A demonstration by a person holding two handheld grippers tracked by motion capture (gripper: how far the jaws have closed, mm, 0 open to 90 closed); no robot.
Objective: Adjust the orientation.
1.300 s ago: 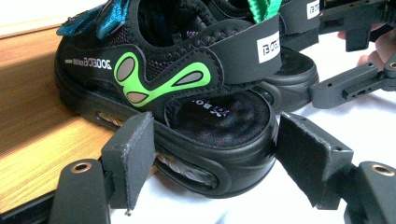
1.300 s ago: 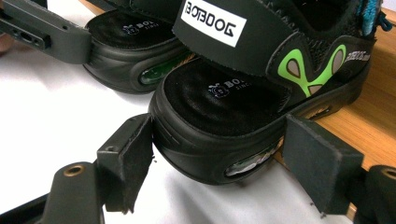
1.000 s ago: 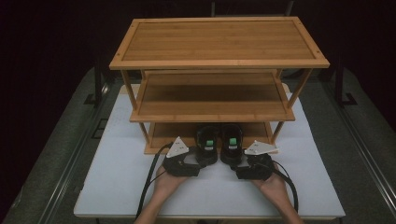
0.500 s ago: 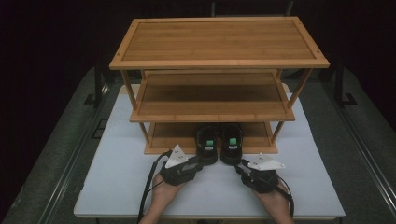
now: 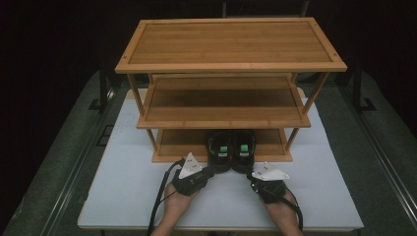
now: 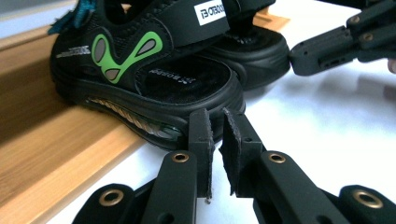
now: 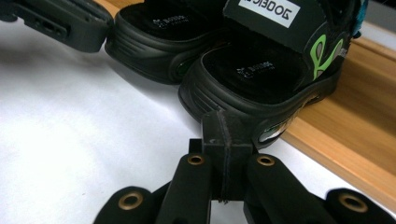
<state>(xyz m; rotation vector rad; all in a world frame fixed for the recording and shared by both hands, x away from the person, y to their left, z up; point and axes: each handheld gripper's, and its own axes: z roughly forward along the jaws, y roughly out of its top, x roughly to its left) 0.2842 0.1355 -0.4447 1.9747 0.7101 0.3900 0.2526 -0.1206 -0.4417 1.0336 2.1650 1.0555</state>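
High view shows us a pair of black sandals (image 5: 231, 150) side by side on the bottom board of the wooden rack (image 5: 231, 66), heels overhanging the white counter (image 5: 123, 191). Our left gripper (image 5: 209, 172) and right gripper (image 5: 253, 179) rest on the counter just in front of the heels. Both have just been closing and are now closed with nothing between the jaws.
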